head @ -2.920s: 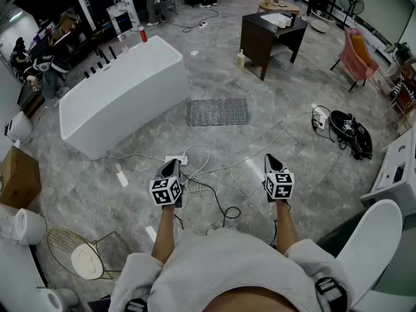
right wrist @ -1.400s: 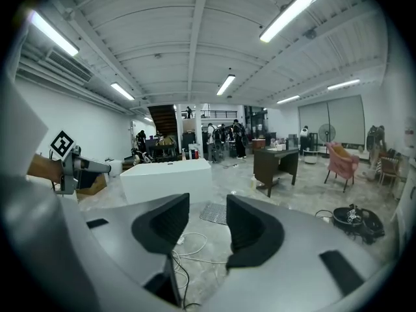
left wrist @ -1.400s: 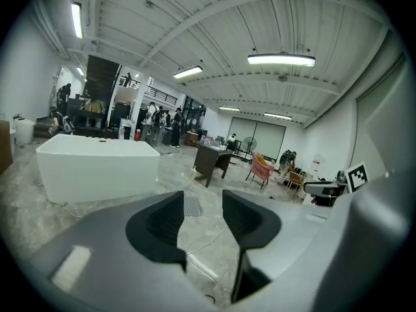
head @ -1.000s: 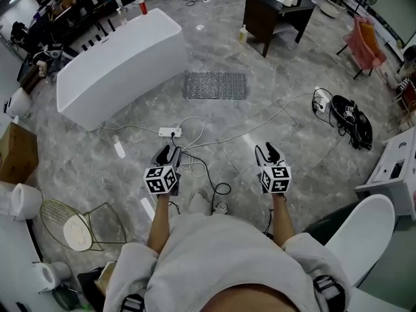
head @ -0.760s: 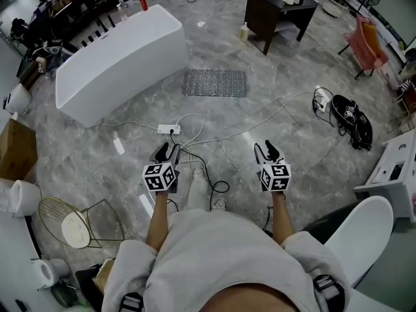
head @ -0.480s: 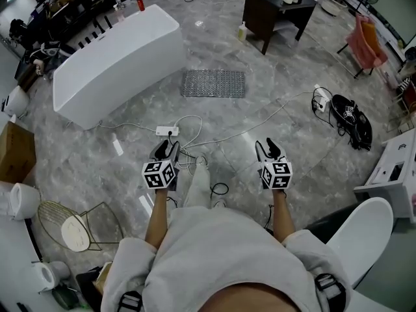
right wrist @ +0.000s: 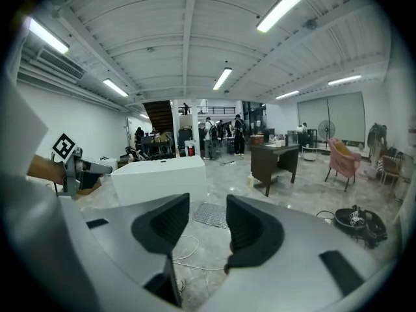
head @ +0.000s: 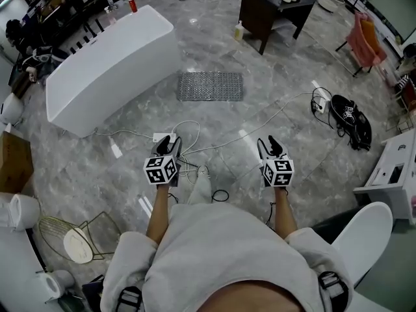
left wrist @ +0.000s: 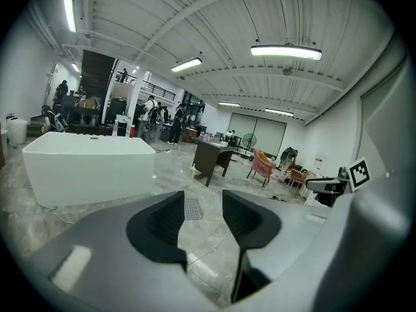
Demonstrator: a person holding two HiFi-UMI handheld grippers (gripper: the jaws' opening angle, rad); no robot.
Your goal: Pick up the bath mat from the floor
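Left gripper (head: 170,142) and right gripper (head: 272,145) hang side by side at the lower middle of the head view, well apart from each other, each at the end of a bare forearm. Each gripper's own view shows its two dark pads standing apart with nothing between them; only grey floor (head: 97,174) shows through the gaps.

The bath mat (head: 210,86) lies flat on the floor in the upper middle of the head view, well apart from both grippers, and appears small and far off in the gap of each pair of jaws.

Between the grippers and the mat lie a white power strip (head: 160,137) just beside the left gripper's tips and a tangle of white cables (head: 188,125) looping across the tiles. The person's shoe (head: 201,187) shows between the two grippers.

A long white bathtub (head: 110,67) stands at the upper left, just beside the mat's left end; its inside cannot be made out. A red can (head: 132,5) stands on its far rim. At the top right a dark desk (head: 270,12) carries some white items, with a pale bottle (head: 239,31) on the floor beside it. A pink chair (head: 359,38) stands at the far upper right, and a heap of black gear (head: 351,130) lies at the right. A cardboard box (head: 13,161) sits at the left edge, its contents out of sight.
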